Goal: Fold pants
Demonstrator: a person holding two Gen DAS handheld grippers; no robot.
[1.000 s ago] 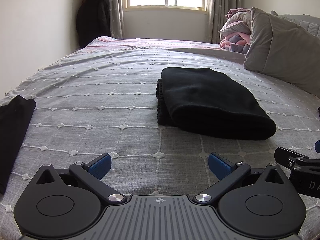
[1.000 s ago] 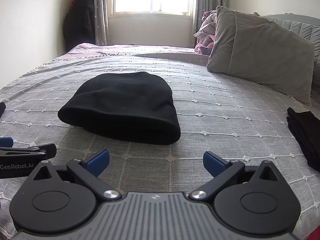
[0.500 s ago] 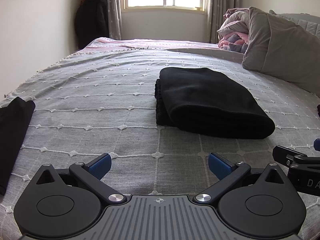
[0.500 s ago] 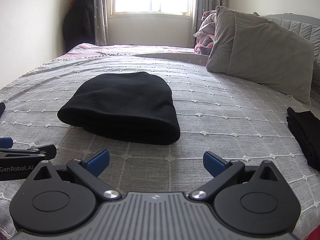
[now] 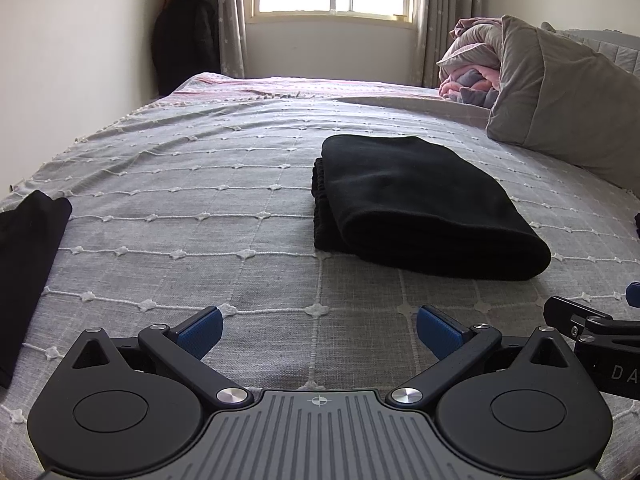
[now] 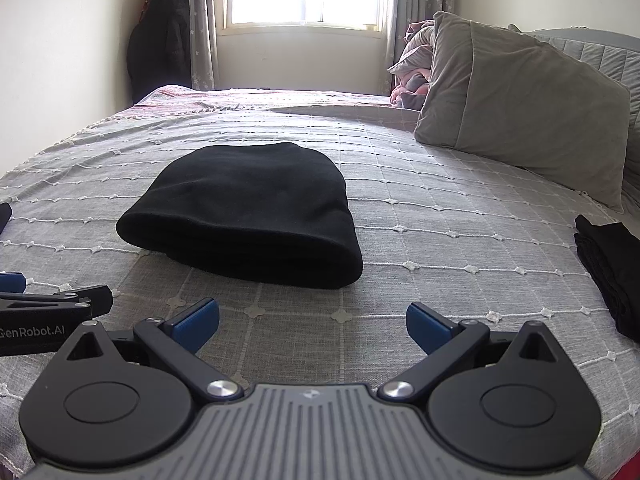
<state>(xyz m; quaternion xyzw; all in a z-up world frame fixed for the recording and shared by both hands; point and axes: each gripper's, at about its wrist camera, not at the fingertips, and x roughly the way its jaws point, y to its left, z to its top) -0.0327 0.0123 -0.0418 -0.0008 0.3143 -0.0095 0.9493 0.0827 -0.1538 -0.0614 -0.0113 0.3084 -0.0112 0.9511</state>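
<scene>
Black pants (image 5: 424, 208) lay folded into thick compact bundle near middle of bed (image 5: 200, 200). Soft matte fabric, several layers stacked. Rounded fold edge faced cameras; ribbed waistband edge showed at bundle's left side in left wrist view. Top surface smooth, slightly domed. In right wrist view same bundle (image 6: 248, 208) sat flat, apart from everything else.

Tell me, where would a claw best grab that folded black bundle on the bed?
Probably the thick rounded fold edge of the folded black pants, approached from the near side: it faces the open right claw and bulges off the bedspread, giving fingers something to pinch.
</scene>
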